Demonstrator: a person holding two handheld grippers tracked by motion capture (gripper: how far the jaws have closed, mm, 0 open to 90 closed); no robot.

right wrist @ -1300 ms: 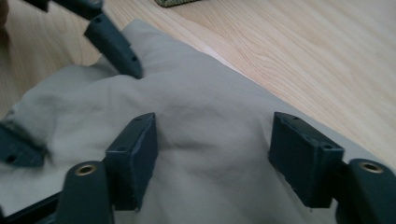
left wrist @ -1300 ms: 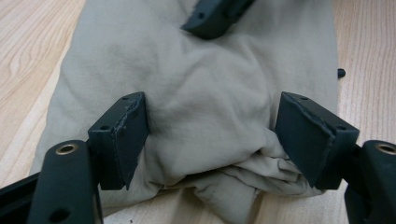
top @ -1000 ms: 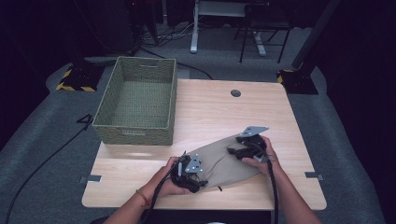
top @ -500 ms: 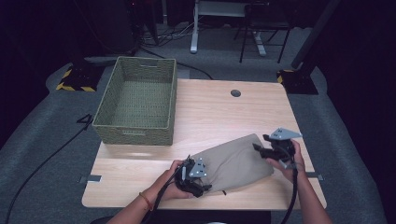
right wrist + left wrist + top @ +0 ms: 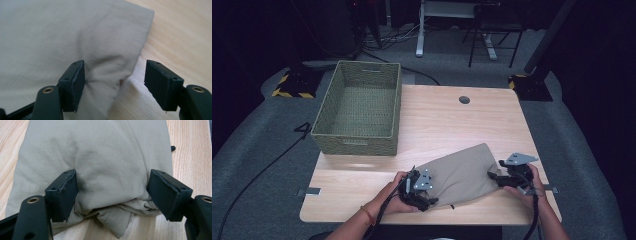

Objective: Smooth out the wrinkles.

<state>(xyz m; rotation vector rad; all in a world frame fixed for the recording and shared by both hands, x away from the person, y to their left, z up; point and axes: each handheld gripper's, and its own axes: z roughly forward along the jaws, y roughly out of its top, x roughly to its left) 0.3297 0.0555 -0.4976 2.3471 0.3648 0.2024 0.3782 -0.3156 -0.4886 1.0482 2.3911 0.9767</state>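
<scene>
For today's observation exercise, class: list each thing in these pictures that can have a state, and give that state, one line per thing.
Cloth: folded, lying flat on the table, bunched at its near end.
Basket: upright, empty, on the table's far left.
Left gripper: jaws closed around the cloth's bunched end.
Right gripper: open, jaws just opening; cloth corner between them, right jaw clear of it.

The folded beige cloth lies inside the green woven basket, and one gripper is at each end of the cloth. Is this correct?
Not quite. The high view shows the beige cloth lying on the wooden table, apart from the green woven basket. The left gripper and right gripper are indeed at its ends.
</scene>
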